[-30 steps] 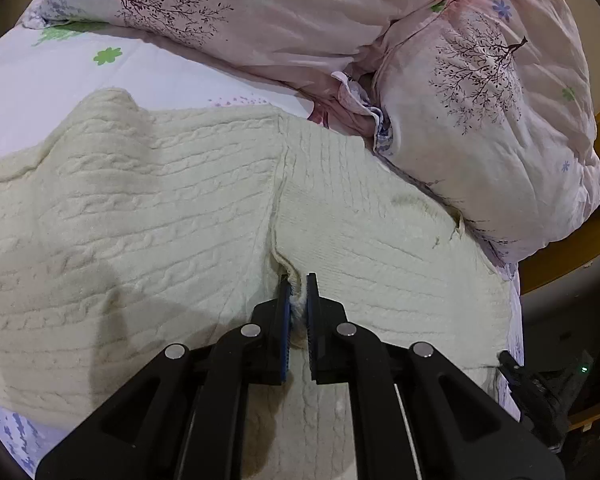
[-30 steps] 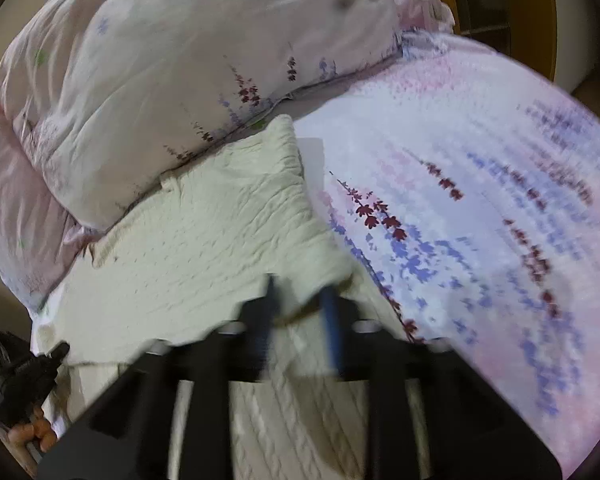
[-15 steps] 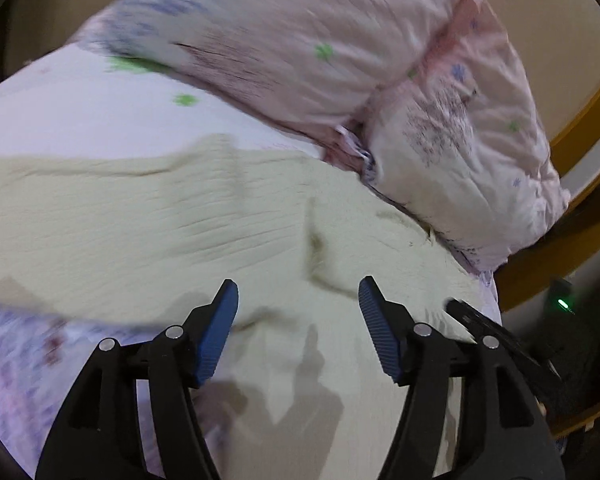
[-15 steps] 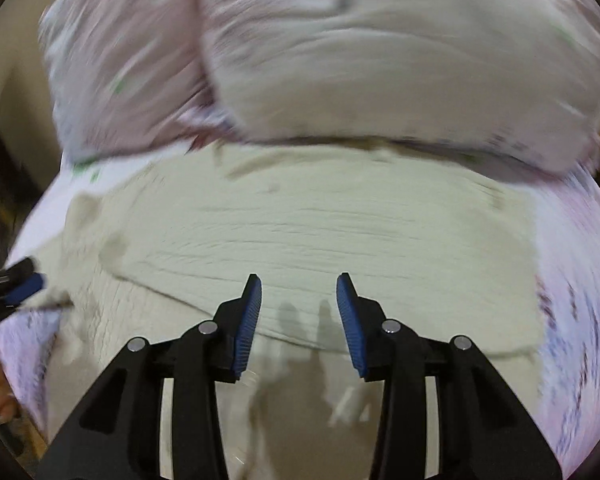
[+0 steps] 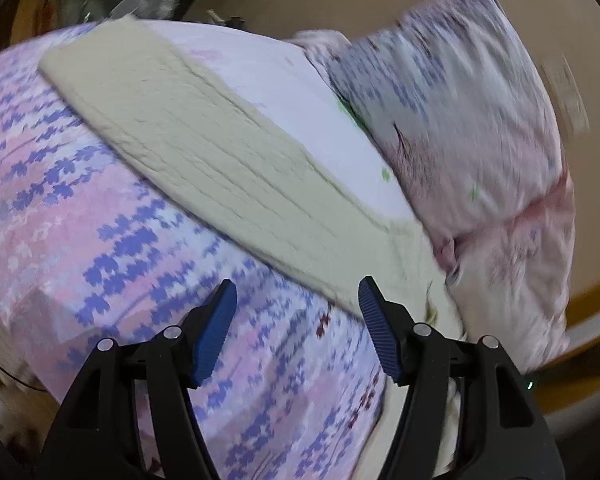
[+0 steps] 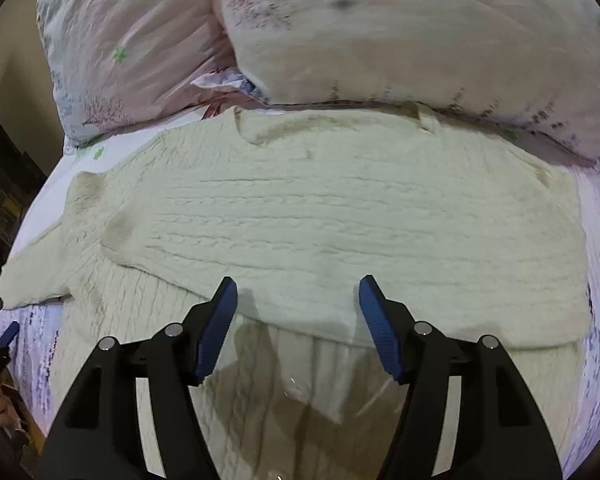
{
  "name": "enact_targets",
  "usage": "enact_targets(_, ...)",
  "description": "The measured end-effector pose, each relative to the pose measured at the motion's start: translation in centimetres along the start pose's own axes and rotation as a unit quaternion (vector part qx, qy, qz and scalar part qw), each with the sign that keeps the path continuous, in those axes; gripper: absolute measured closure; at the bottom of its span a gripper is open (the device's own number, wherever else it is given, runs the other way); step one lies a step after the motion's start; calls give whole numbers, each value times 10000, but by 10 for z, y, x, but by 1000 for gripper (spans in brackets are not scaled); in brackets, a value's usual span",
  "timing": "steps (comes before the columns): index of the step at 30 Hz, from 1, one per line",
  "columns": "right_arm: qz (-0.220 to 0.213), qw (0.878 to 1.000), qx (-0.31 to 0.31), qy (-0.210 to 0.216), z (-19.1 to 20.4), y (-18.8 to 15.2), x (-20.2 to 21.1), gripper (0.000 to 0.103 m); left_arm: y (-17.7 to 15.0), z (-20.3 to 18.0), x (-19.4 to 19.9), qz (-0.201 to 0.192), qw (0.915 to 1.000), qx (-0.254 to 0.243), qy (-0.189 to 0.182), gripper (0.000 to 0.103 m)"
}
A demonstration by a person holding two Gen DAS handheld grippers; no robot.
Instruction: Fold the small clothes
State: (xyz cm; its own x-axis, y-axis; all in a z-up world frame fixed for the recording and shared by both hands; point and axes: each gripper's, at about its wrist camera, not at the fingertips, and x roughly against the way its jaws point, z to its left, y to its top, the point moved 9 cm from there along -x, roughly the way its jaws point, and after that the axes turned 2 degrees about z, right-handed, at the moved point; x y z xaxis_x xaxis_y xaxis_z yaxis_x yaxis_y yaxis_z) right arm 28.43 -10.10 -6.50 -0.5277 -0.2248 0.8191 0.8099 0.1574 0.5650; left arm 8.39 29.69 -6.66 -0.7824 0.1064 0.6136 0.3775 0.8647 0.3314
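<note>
My left tongs (image 5: 298, 304) are spread wide with nothing between them, above the flowered bedsheet (image 5: 100, 240); the cream knit sweater (image 5: 204, 144) lies just ahead, its near edge by my right-hand fingertip. My right tongs (image 6: 298, 304) are spread too, gripping nothing, over the sweater (image 6: 340, 216), whose folded-over layer's edge runs across just ahead of the fingertips. Its far edge lies against the pillows (image 6: 380, 32) at the head of the bed
</note>
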Motion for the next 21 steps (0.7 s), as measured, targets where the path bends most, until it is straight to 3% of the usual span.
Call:
enact_targets(4,37,9997,-173,183,-5,-6,8,38,24,16,3,-295,9977,590,-120,40)
enact_targets(10,-12,9988,-266,417,-6,-9,19,37,57,48,14,-606,9878,1414,-227,51)
enact_targets(14,-55,9985,-282,469,-9,-9,23,36,71,68,24,-811,9819,1703,-187,57)
enact_targets(16,-53,9983,-300,498,-11,-10,24,36,77,70,25,-862,9812,1720,-146,64)
enact_targets(18,-67,9982,-317,501,-15,-10,25,36,81,68,24,-876,9824,1644,-105,93)
enact_targets(21,-113,9981,-363,489,-22,-10,28,36,85,52,26,-947,9853,1414,-150,98)
